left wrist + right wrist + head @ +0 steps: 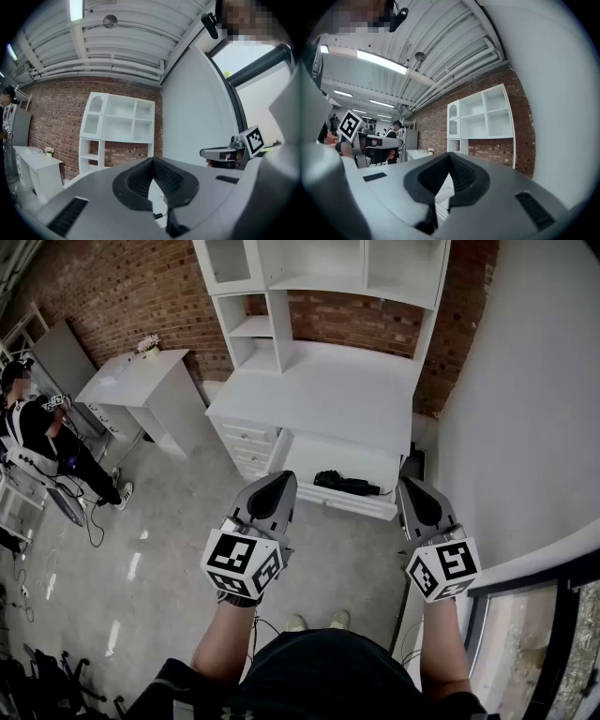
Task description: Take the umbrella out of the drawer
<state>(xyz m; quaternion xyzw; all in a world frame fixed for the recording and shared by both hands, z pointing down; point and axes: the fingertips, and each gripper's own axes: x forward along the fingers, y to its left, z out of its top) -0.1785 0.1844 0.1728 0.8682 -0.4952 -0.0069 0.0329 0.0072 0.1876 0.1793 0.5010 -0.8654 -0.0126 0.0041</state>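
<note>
A black folded umbrella (345, 485) lies in the open bottom drawer (352, 502) of a white desk with a shelf unit (319, 390). Both grippers are held level in front of the drawer, short of it and apart from the umbrella. My left gripper (280, 481) points at the drawer's left end, its jaws shut with nothing between them (153, 161). My right gripper (411, 487) is beside the drawer's right end; its jaws also meet at the tip and hold nothing (449, 155). Neither gripper view shows the umbrella clearly.
A stack of closed small drawers (246, 444) is left of the open one. A white side table (141, 381) stands at the left, with a seated person (37, 427) beyond it. A pale wall (525, 409) and a dark window frame (525, 587) close off the right.
</note>
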